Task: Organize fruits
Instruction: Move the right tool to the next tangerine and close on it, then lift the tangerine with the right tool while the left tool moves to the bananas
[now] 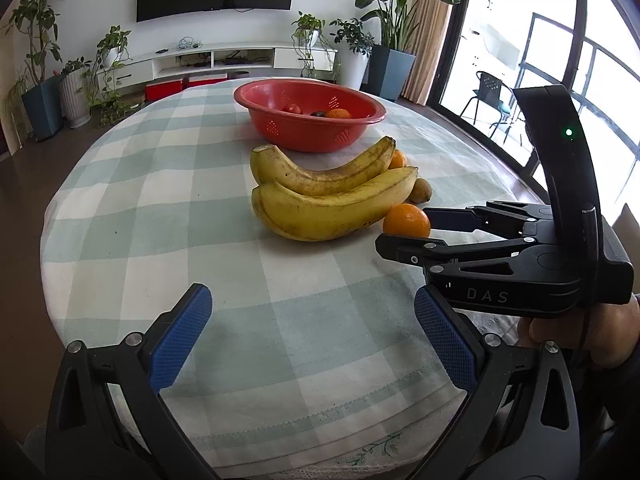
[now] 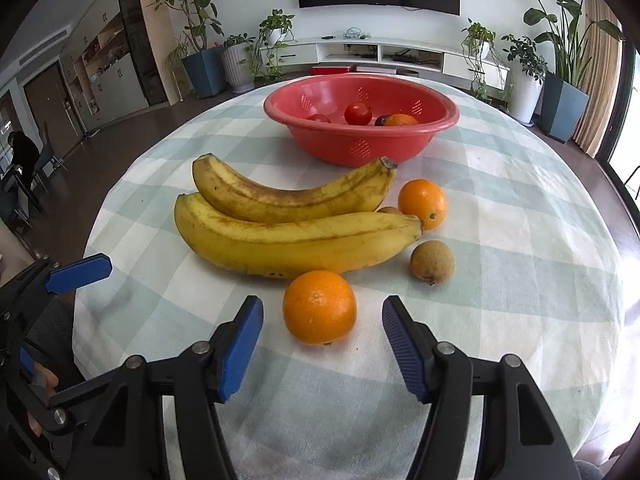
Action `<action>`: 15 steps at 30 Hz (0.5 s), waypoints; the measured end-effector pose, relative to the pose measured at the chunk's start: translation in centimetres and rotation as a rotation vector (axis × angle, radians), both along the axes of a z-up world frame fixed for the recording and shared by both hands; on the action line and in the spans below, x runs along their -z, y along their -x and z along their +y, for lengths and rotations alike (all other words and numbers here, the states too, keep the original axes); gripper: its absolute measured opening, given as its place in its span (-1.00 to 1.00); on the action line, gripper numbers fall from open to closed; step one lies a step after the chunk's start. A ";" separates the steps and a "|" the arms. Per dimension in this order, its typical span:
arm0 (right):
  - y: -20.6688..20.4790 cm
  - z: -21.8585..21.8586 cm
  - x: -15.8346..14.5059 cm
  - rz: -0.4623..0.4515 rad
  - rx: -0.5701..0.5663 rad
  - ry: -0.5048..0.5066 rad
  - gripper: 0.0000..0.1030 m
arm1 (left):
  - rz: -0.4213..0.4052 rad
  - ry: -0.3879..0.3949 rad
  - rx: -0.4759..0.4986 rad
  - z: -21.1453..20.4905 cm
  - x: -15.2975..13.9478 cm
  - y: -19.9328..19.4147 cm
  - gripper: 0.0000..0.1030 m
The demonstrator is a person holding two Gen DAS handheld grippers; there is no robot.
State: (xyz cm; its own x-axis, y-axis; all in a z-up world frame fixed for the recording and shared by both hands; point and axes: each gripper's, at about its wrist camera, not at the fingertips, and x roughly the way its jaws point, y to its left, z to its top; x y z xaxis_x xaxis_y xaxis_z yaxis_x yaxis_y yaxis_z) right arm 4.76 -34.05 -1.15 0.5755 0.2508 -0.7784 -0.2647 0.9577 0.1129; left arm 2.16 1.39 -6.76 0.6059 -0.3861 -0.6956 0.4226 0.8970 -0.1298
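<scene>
Right gripper (image 2: 322,346), jaws apart, straddles near orange (image 2: 319,306) unclamped (left gripper (image 1: 308,332) also gapes, idle); next: clamp, carry to red basket (image 2: 362,148).

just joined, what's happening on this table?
A person is sorting fruit with two handheld claws. The right claw is open around the nearest orange, pads not touching it. The left claw hangs open over bare tablecloth. Two bananas lie on the cloth; the red bowl holds a few fruits.
</scene>
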 end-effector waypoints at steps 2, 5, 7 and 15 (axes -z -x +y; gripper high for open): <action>-0.1 0.2 0.2 0.009 -0.009 0.000 0.21 | 0.002 -0.004 0.000 0.1 0.0 0.0 0.99; -0.3 0.4 0.6 0.019 -0.016 0.001 0.17 | 0.004 -0.009 0.003 0.0 0.0 0.0 0.99; -0.2 0.6 0.7 0.018 -0.025 0.007 0.06 | 0.009 -0.015 0.006 -0.1 0.1 -0.1 0.99; 0.1 0.3 0.7 0.014 -0.034 -0.005 -0.21 | 0.020 -0.023 0.017 -0.2 0.3 -0.2 0.99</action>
